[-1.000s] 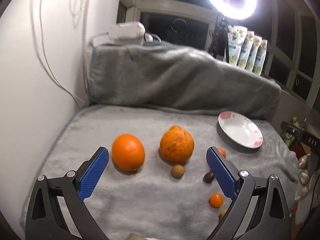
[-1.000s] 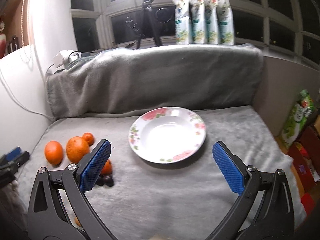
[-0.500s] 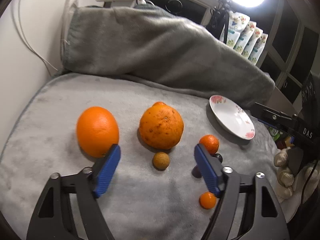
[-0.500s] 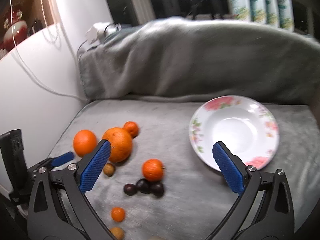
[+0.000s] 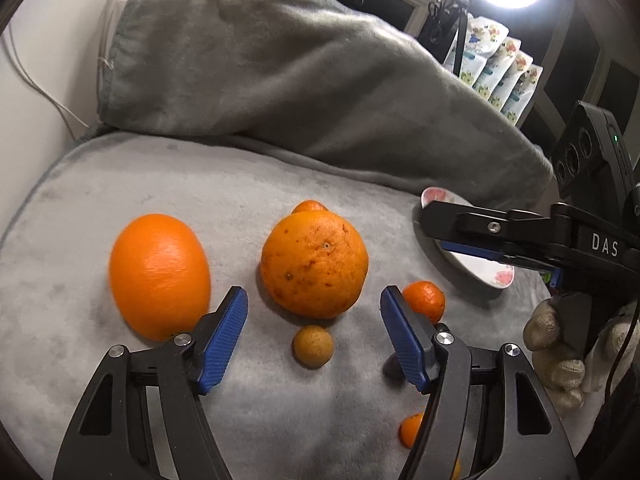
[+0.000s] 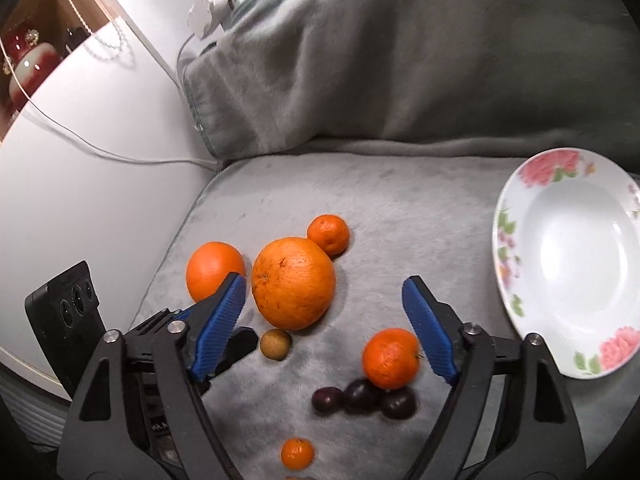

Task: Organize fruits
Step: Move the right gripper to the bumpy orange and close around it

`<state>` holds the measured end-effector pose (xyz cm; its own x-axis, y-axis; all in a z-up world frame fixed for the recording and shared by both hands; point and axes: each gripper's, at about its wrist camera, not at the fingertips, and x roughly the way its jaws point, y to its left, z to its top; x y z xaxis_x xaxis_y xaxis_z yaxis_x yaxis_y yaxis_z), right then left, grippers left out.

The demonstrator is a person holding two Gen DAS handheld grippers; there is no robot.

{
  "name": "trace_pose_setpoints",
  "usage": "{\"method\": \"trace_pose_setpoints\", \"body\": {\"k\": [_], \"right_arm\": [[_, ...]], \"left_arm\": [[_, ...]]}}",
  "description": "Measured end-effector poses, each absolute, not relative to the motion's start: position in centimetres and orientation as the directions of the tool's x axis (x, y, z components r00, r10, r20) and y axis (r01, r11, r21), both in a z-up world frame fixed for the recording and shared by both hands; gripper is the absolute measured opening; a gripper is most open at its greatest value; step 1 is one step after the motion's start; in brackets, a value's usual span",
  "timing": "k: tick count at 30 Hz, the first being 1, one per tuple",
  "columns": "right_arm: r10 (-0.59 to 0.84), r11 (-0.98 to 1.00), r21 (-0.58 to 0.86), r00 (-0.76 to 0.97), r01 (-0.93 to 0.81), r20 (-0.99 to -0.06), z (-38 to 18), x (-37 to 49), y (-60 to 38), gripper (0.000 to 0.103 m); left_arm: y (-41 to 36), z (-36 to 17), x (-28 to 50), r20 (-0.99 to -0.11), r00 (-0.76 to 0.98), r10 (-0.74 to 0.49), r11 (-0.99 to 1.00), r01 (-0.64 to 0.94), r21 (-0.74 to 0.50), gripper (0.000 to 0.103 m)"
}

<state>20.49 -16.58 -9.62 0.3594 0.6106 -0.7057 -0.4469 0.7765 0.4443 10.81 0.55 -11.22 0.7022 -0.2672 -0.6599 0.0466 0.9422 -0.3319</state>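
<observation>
— Fruit lies loose on the grey blanket: a smooth orange, a big speckled orange, a longan, mandarins, three dark plums. The flowered plate sits bare at the right.

— And the claws?

— Left gripper is released, jaws apart and grasping nothing, the longan between them untouched. Right gripper is closing, unclenched, over the speckled orange and mandarin.

Two big oranges, three tangerines, three plums (dark), one longan, one plate.
</observation>
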Motion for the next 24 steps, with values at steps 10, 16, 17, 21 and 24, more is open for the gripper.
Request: {"method": "trace_pose_setpoints", "body": {"k": [10,16,17,21,24], "right_arm": [[0.646,0.745,0.513,0.27,-0.428,-0.714,-11.1,22.1,-15.1,0.075],[0.661,0.731,0.539,0.237,-0.419,-0.712,-11.6,22.8,-14.3,0.073],[0.664,0.728,0.542,0.233,-0.42,-0.71,-11.7,22.8,-14.2,0.073],[0.654,0.733,0.532,0.224,-0.423,-0.723,-12.2,22.9,-13.5,0.072],[0.653,0.735,0.54,0.216,-0.411,-0.726,-12.7,23.0,-13.4,0.067]], "left_arm": [[0.4,-12.4,12.4,-0.686,0.668,-0.287,0.937,0.048,-0.346,0.068],[0.4,-13.0,13.1,-0.698,0.648,-0.304,0.932,0.053,-0.357,0.064],[0.6,-13.2,13.2,-0.7,0.646,-0.305,0.932,0.05,-0.36,0.063],[0.5,-13.2,13.6,-0.699,0.647,-0.306,0.932,0.053,-0.359,0.06],[0.2,-13.3,13.5,-0.699,0.648,-0.303,0.934,0.056,-0.352,0.06]]}}
